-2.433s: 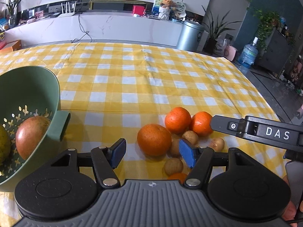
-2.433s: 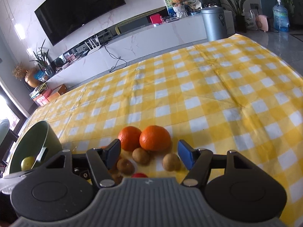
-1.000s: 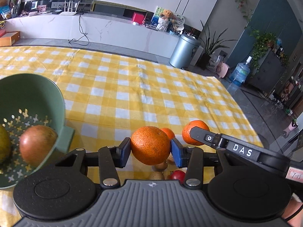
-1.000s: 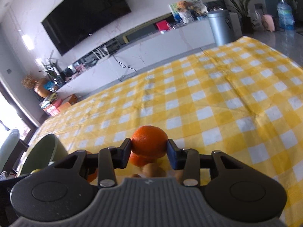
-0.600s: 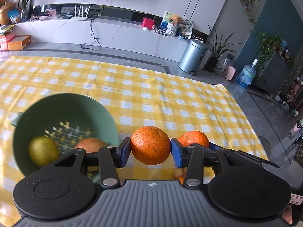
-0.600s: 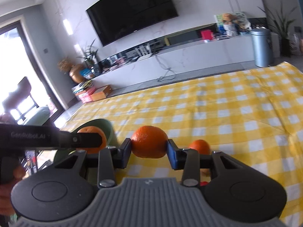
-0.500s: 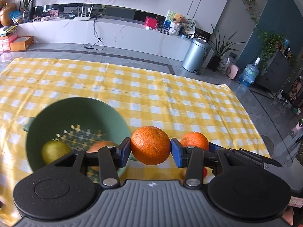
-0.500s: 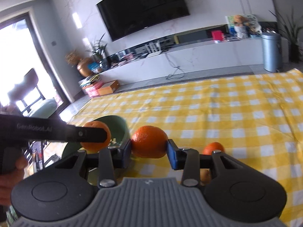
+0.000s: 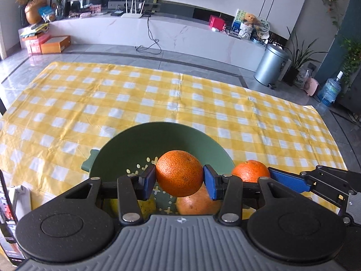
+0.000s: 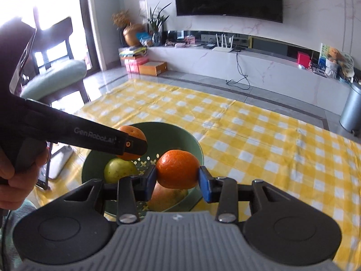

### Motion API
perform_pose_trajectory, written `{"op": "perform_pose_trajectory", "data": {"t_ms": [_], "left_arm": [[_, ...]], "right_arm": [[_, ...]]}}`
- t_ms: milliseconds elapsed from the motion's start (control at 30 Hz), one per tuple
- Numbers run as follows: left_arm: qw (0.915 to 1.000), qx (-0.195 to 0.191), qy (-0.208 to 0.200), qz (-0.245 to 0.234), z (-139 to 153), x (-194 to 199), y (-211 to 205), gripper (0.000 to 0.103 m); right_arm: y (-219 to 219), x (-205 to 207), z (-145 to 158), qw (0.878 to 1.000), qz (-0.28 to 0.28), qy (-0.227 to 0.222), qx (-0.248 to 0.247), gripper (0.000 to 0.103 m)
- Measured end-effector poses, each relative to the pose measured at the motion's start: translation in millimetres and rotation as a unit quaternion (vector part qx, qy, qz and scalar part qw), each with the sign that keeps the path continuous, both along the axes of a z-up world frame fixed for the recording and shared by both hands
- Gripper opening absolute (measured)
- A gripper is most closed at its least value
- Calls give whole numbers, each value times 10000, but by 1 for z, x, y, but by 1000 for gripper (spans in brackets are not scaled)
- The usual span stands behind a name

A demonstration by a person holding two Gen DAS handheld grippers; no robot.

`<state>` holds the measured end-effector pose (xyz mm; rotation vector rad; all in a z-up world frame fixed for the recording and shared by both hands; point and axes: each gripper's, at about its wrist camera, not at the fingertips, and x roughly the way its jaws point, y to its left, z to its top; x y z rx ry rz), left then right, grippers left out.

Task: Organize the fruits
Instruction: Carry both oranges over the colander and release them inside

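Both grippers have carried their oranges from the table to above the green bowl (image 9: pixel 209 144). Left gripper (image 9: pixel 179 179) clamps one orange (image 9: pixel 179 172), right gripper (image 10: pixel 177 177) clamps another orange (image 10: pixel 177 168); next, probably, opening to drop them in.

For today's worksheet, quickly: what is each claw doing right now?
Left claw: closed on an orange, above the green colander.
Right claw: closed on another orange.

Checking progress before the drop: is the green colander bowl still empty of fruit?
No, the green colander bowl already holds a green pear-like fruit and a reddish fruit beneath the orange in the right claw.
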<state>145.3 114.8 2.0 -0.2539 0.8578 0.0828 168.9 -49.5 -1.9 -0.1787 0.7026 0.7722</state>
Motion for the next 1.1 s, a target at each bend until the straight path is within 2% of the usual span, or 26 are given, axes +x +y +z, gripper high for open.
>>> {"op": "perform_pose_trajectory", "data": {"t_ms": [233, 567, 1100], "left_arm": [[9998, -12, 204, -20, -18, 15, 17, 51], [9984, -127, 543, -120, -43, 32, 34, 51], [9968, -262, 744, -137, -61, 42, 38, 52]], "right_arm": [[34, 22, -13, 9980, 255, -61, -569, 37], [72, 45, -35, 9922, 651, 7, -1063, 37], [92, 55, -56, 9862, 882, 108, -1398, 38]]}}
